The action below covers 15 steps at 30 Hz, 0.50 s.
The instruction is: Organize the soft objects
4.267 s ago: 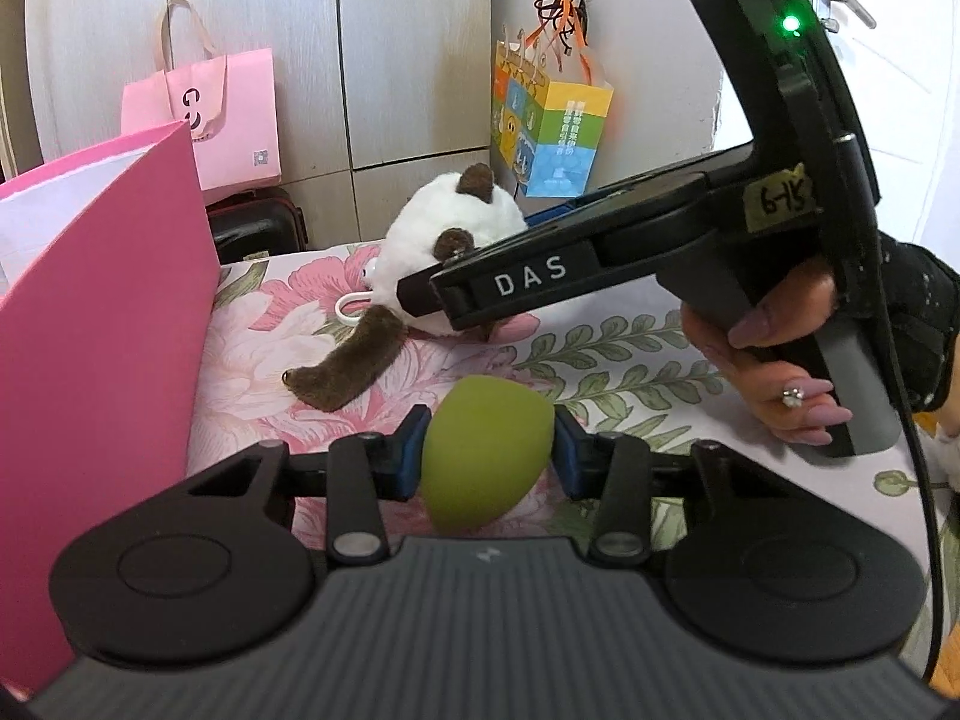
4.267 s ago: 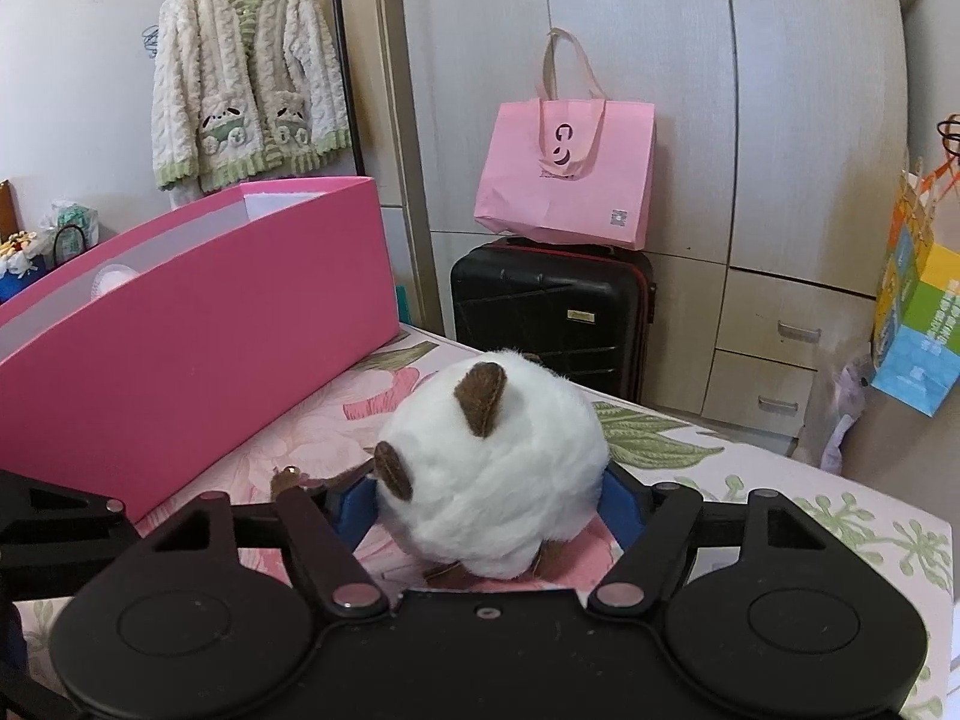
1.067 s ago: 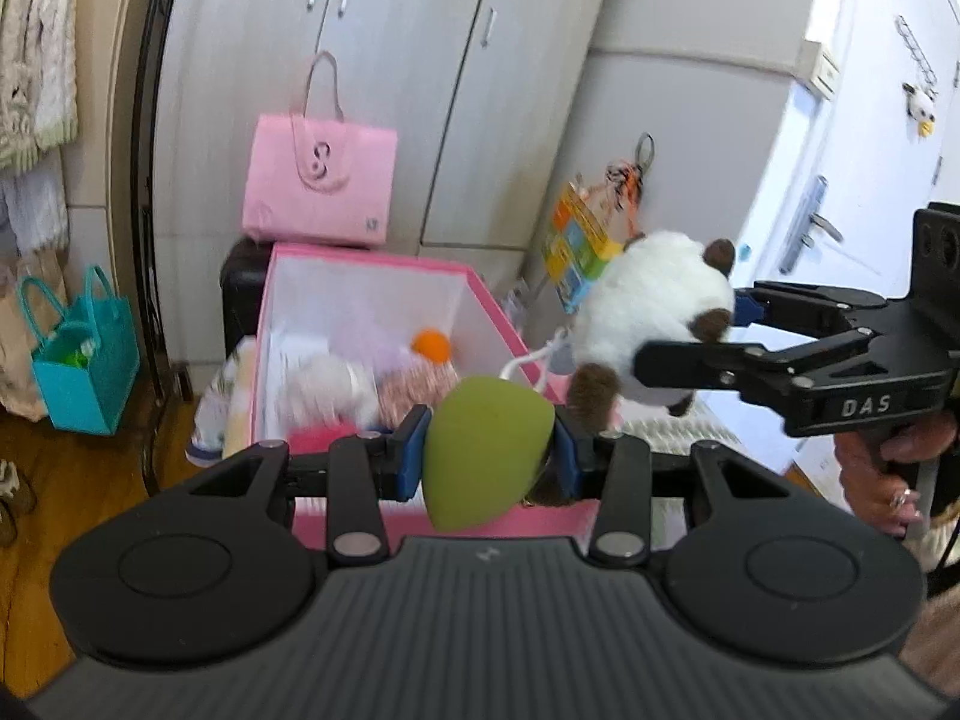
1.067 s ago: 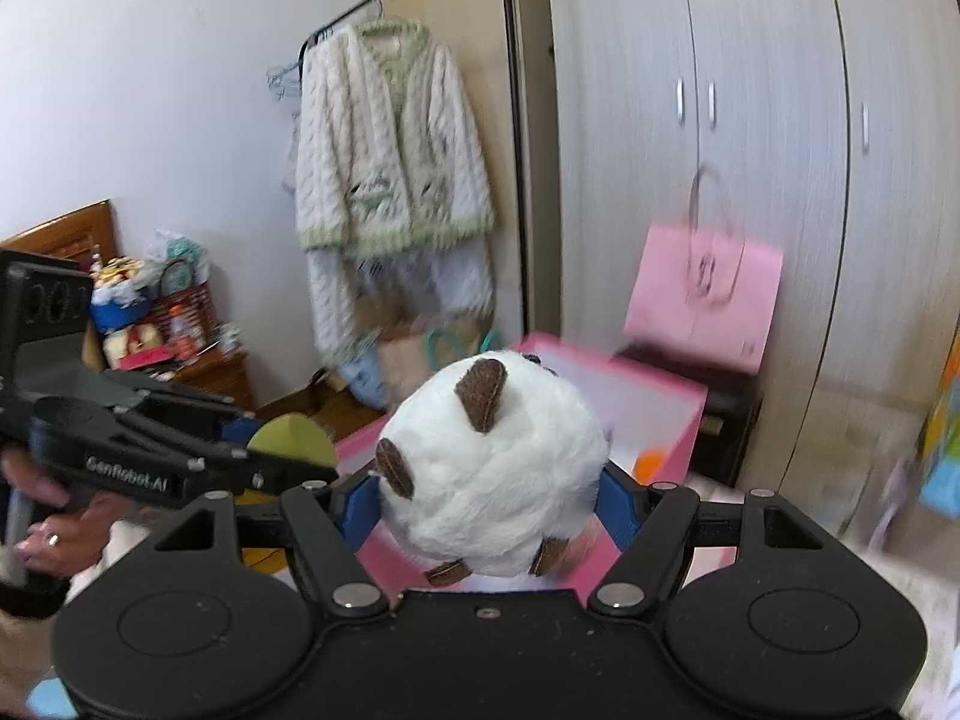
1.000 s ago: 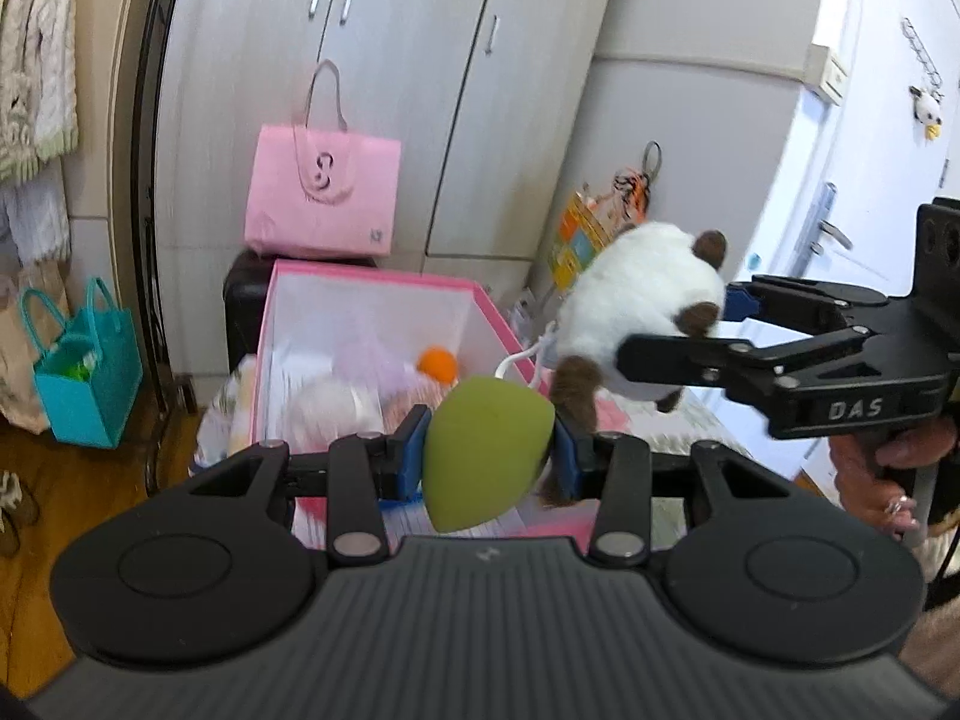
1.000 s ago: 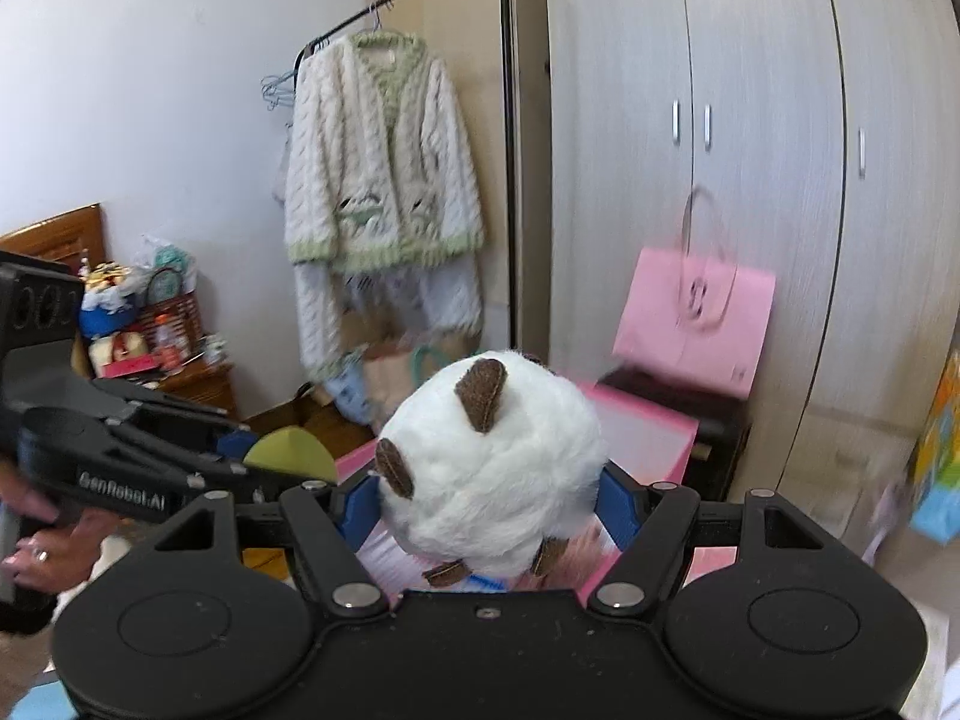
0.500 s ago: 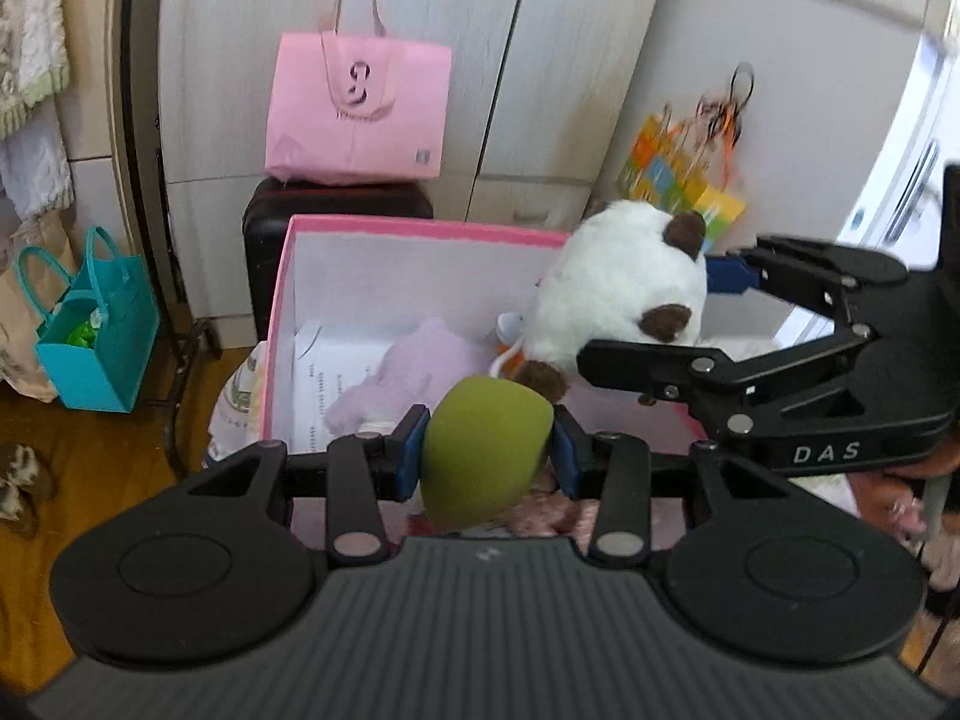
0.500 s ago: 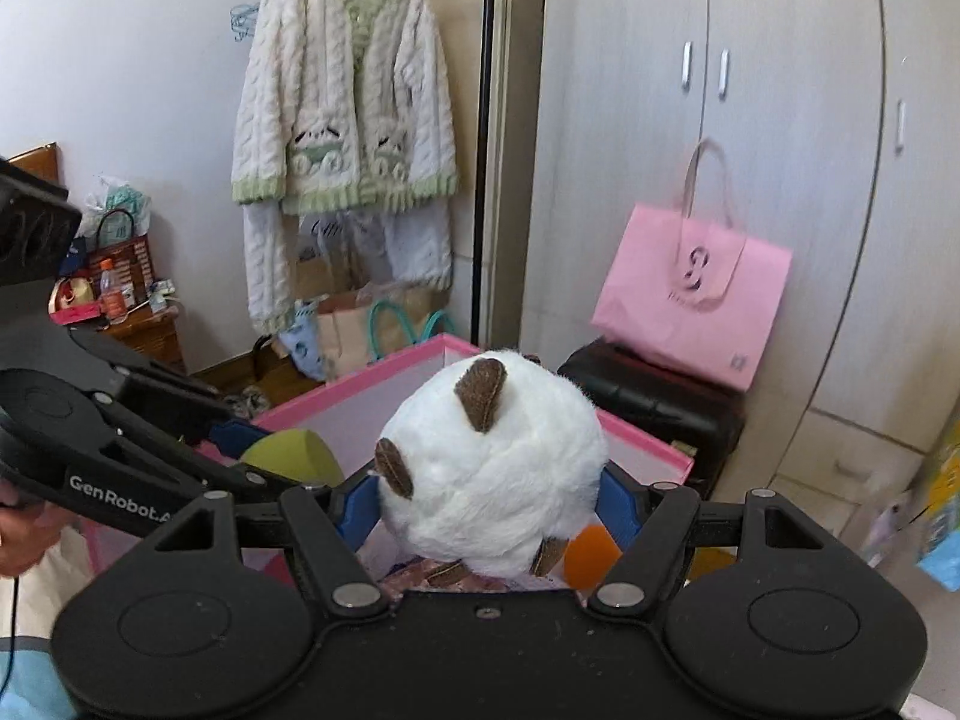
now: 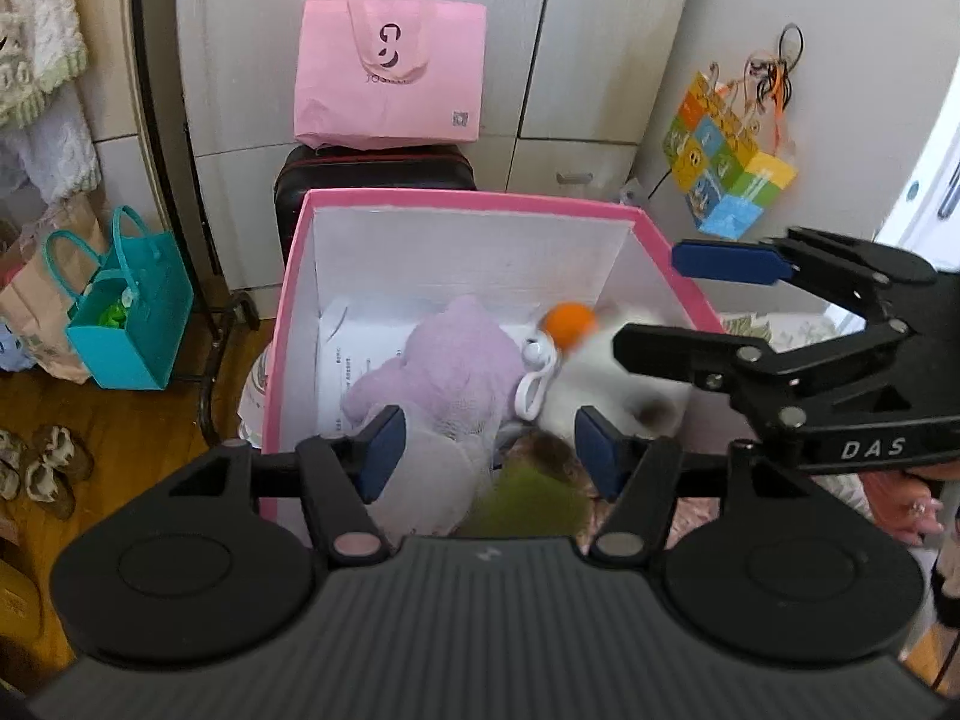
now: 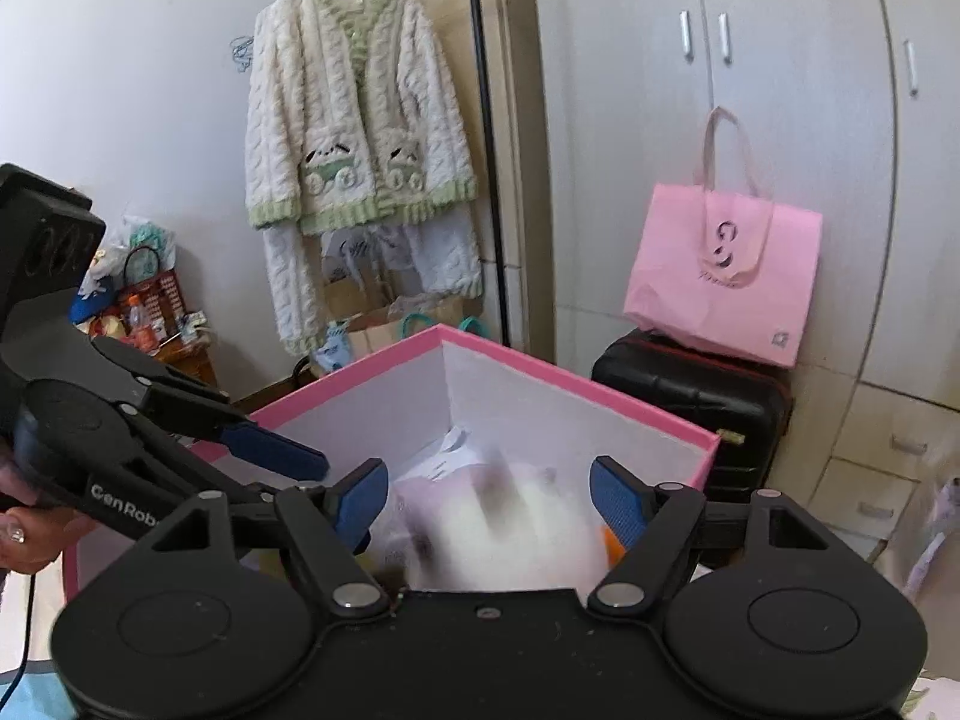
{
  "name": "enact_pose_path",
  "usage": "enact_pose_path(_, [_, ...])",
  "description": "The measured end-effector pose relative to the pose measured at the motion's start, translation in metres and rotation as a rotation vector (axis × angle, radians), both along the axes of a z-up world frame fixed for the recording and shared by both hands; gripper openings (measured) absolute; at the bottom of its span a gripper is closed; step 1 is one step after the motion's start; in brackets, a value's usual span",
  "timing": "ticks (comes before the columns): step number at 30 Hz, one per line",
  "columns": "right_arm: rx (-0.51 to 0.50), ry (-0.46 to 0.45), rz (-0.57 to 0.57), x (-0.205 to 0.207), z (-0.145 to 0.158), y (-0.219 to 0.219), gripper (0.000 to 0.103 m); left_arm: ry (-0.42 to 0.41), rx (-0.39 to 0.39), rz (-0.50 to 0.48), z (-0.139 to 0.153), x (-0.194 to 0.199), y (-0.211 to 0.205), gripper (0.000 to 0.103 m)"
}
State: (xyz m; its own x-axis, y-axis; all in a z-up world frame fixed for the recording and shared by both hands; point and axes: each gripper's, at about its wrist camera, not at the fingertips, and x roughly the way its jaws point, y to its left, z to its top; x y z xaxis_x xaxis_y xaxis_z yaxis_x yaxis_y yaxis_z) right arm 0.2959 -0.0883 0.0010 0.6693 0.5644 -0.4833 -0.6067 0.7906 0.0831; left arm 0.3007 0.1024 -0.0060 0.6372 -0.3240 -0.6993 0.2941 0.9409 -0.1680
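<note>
The fingers of the left gripper [image 9: 486, 450] and the right gripper [image 10: 489, 498] are spread wide, with nothing held. Below them, blurred, the green soft toy [image 9: 531, 507] and the white plush [image 9: 612, 378] are seen inside the pink box [image 9: 468, 199], near its front wall, beside a purple plush [image 9: 444, 360]. This pair is judged stored; whether more is left cannot be told.

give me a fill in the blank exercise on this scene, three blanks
1. Both the left tool and the right tool have their jaws ____.
2. The white plush toy and the green sponge are inside the ____ storage box.
3. The pink tote bag sits on top of a black ____.

Missing words: open; pink; suitcase
</note>
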Motion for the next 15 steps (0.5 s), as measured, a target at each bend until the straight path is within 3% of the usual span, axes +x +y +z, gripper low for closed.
enact_pose_path(15, [0.041,-0.067,-0.070,-0.112,0.029,-0.036,0.079,-0.175,-0.047,0.019,0.034,-0.108,-0.006,0.069])
